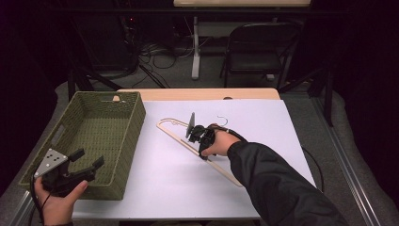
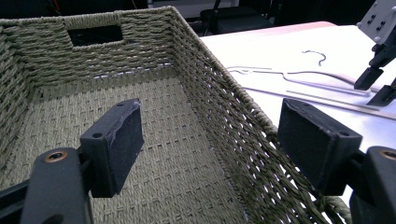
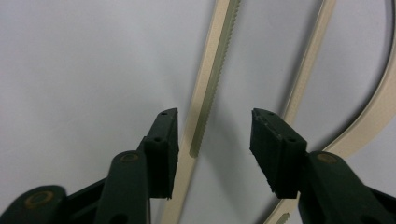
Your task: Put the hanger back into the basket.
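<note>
right claw [image 1: 194,133] over white tabletop [image 1: 263,122]

Place: a dim lab or recording workspace.
Evidence: white-topped table [image 1: 263,117]; tangled floor cables [image 1: 160,56] at far centre; black folding chair [image 1: 256,47] at far right; white desk leg [image 1: 195,47].

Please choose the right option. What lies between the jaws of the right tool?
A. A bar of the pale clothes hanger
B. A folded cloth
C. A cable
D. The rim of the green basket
A: in the right gripper view the right tool has its jaws on both sides of a bar of the pale clothes hanger, pads not yet pressing on it.
</note>
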A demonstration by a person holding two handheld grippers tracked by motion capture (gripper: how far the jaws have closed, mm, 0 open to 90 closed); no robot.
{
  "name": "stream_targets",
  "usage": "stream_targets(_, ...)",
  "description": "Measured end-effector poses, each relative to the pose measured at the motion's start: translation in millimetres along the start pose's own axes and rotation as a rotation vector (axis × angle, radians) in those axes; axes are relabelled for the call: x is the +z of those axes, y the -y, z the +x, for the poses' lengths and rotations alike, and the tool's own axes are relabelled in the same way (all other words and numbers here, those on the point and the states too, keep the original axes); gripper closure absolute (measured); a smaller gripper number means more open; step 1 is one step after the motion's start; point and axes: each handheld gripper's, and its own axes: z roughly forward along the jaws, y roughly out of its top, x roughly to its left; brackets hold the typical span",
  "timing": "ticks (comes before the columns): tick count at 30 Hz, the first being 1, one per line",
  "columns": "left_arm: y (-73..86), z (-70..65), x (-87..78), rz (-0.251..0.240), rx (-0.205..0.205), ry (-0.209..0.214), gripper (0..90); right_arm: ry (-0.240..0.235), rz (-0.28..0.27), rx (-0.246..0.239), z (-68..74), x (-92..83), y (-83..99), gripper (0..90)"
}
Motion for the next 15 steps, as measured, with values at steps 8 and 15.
stream_targets(8,0.1,1.3,-2.2,-0.008,-0.003,-0.004,22.6,-0.032,0.022,0.009,2.5,9.8,-0.2,61.7)
stream_targets(15,0.0,1.0,-2.0,-0.007,-0.003,-0.005,22.6,-0.029,0.021,0.014,2.5,15.6,1.8,64.8)
